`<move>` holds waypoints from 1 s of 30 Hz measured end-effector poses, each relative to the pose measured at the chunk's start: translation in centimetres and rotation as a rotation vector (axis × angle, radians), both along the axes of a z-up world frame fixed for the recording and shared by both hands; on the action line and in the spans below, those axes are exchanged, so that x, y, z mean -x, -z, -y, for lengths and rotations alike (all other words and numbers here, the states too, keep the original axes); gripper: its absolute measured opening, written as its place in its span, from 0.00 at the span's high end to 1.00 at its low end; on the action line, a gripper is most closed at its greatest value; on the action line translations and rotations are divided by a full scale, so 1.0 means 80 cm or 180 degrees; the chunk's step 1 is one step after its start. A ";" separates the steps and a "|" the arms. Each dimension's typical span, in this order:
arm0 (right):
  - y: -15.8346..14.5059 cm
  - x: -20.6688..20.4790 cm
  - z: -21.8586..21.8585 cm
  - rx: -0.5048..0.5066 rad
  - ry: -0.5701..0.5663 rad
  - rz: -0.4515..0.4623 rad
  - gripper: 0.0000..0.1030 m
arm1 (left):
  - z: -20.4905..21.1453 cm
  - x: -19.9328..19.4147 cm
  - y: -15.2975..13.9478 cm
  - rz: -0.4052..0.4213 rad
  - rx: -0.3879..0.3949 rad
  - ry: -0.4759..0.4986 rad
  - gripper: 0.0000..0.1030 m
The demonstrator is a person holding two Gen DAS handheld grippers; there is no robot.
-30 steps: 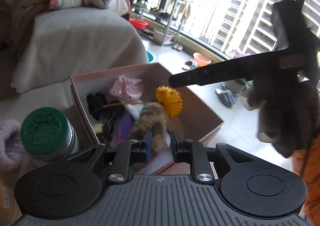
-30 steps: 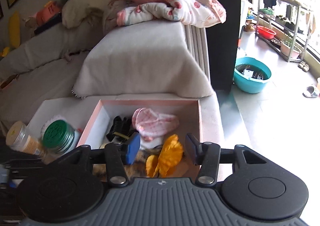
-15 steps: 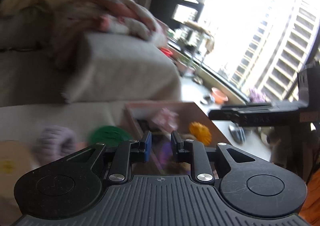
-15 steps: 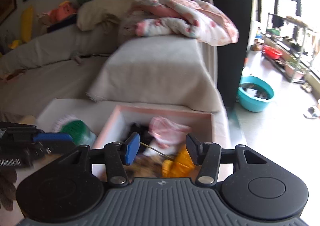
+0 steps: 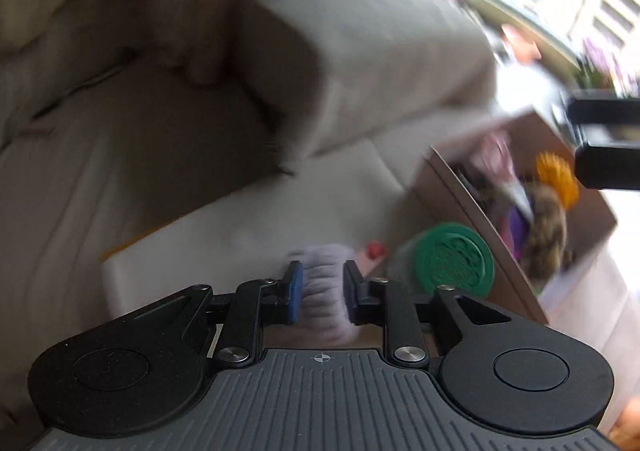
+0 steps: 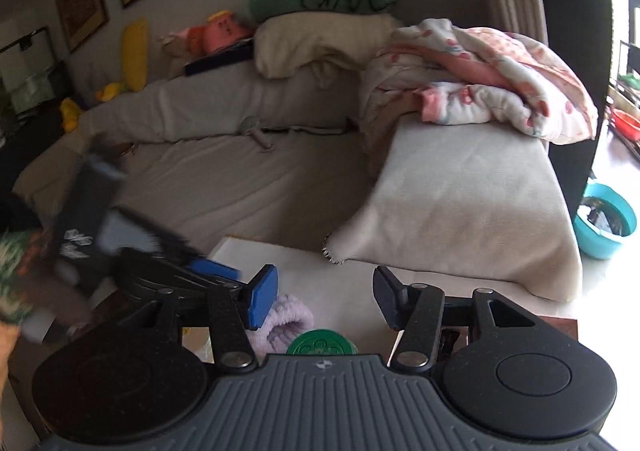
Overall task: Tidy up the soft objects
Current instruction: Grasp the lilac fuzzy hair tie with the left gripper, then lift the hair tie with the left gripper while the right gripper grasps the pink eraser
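On the white tabletop (image 5: 240, 251), the fluffy lilac knitted scrunchie (image 5: 324, 287) is the soft item not yet stowed. In the left wrist view it shows between the fingers of the left gripper (image 5: 319, 293), whose jaws stand a narrow gap apart. The blur makes it impossible to tell whether they are pinching the scrunchie or only framing it from above.

Just to its right stands a clear jar with a green embossed lid (image 5: 454, 261), touching or nearly touching the wall of the pink-brown cardboard box (image 5: 472, 211).

That box already holds several soft things: a pink checked cloth (image 5: 494, 155), a brown furry piece (image 5: 548, 227), something purple, and an orange fabric flower (image 5: 558, 179). Judging by that, most of the sorting looks done, with the scrunchie left to bring over.

In the right wrist view the right gripper (image 6: 325, 301) hangs above the table with its jaws wide apart and nothing between them; the scrunchie (image 6: 286, 321) and the green lid (image 6: 322, 347) lie below.

Readable writing is scarce: the white lettering on the left tool's body is too smeared to read, and the lid carries only a raised pattern.
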State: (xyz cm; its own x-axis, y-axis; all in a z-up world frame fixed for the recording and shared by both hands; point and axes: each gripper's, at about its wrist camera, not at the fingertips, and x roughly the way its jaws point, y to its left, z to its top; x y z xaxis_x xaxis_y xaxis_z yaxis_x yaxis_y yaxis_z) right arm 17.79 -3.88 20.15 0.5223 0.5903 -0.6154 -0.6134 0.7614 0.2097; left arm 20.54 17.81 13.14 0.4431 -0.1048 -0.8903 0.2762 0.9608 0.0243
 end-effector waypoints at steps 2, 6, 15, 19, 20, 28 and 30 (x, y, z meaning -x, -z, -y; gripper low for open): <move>0.006 0.001 0.009 0.0041 0.0039 0.0017 0.49 | 0.024 -0.011 0.013 -0.0115 -0.0290 0.0165 0.74; 0.018 0.001 0.047 0.0089 0.0192 0.0022 0.49 | 0.052 -0.028 0.040 -0.0411 -0.0670 0.0419 0.72; 0.056 -0.010 0.098 0.0145 0.0342 -0.0180 0.49 | 0.040 -0.056 0.085 -0.0659 -0.1356 0.0305 0.72; 0.066 -0.009 0.100 0.0140 0.0327 -0.0260 0.49 | 0.003 -0.073 0.093 -0.0847 -0.1074 0.0099 0.72; 0.067 -0.009 0.099 0.0142 0.0321 -0.0270 0.49 | -0.007 -0.076 0.093 -0.0887 -0.0931 0.0053 0.72; 0.062 -0.009 0.080 0.0245 0.0421 -0.0304 0.49 | -0.077 -0.075 0.093 -0.0846 -0.0016 -0.0176 0.79; 0.056 -0.007 0.071 0.0295 0.0436 -0.0276 0.49 | -0.106 -0.064 0.088 -0.0704 0.0167 -0.0397 0.81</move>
